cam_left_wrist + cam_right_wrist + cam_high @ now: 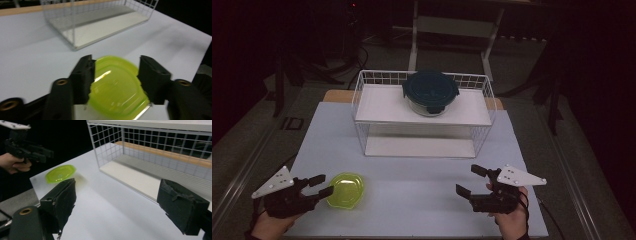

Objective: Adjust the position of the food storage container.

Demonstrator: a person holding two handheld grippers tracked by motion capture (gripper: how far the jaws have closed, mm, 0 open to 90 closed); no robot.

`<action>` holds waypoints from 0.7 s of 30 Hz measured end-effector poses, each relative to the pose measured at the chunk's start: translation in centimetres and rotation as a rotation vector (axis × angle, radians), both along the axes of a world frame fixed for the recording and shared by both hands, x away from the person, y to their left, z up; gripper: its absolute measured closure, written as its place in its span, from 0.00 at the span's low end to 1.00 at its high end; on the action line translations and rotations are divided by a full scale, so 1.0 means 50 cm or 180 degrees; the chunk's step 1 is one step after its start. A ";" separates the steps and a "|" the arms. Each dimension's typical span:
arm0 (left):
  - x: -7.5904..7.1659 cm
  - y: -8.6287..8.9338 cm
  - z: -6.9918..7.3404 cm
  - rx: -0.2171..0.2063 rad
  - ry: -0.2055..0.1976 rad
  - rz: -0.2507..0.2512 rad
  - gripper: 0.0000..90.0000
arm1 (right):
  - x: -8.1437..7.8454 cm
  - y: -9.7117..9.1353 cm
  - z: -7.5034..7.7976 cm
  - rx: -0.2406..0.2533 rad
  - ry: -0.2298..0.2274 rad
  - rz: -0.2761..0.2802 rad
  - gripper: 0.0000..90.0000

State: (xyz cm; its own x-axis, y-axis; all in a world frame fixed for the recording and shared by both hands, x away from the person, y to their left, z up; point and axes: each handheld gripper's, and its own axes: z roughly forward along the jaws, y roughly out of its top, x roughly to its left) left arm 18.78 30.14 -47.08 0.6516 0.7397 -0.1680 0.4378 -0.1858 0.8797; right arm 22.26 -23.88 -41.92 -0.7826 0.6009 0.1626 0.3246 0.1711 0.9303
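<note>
Green lid: a translucent lime-green lid (345,190) lies flat on the white table (412,200), between the two jaws of the left tongs (322,185).
Left tongs, state: jaws stand one on each side of the lid's rim; the left gripper view is blurred, so a firm pinch cannot be confirmed; no press on the lid shows.
Left hand: hand (269,227) low at the near edge, tongs pointing level across the table toward the right tongs.
Right tongs, state: right tongs (474,181) spread wide, nothing between the jaws; bare table ahead of them.
Right hand: hand (509,217) at the near edge, tongs angled toward the left tongs and the wire rack.
Wire rack: white two-level wire rack (362,100) stands beyond both tongs, well apart from them.
Rack, upper shelf: holds a round box (430,92) with a dark teal clip lid, closed; contents cannot be told.
Rack, lower shelf: a bare white board.
</note>
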 end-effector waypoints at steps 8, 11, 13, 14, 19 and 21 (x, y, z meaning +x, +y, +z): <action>-0.022 0.056 -0.025 0.0123 0.0240 0.0092 0.84 | -0.001 -0.016 -0.014 0.0031 0.0070 -0.0068 0.17; -0.022 0.053 -0.052 0.0312 0.0423 0.0051 0.89 | -0.001 -0.017 -0.016 0.0040 0.0075 -0.0073 0.17; -0.019 0.047 -0.065 0.0393 0.0488 0.0062 0.92 | -0.002 -0.018 -0.016 0.0042 0.0071 -0.0076 0.17; -0.019 0.047 -0.065 0.0393 0.0488 0.0062 0.95 | -0.002 -0.018 -0.016 0.0042 0.0071 -0.0076 0.17; -0.008 0.027 -0.097 0.0617 0.0594 -0.0021 0.98 | -0.003 -0.021 -0.015 0.0056 0.0064 -0.0081 0.17; -0.005 0.020 -0.101 0.0639 0.0622 -0.0053 0.98 | -0.002 -0.022 -0.016 0.0067 0.0085 -0.0081 0.17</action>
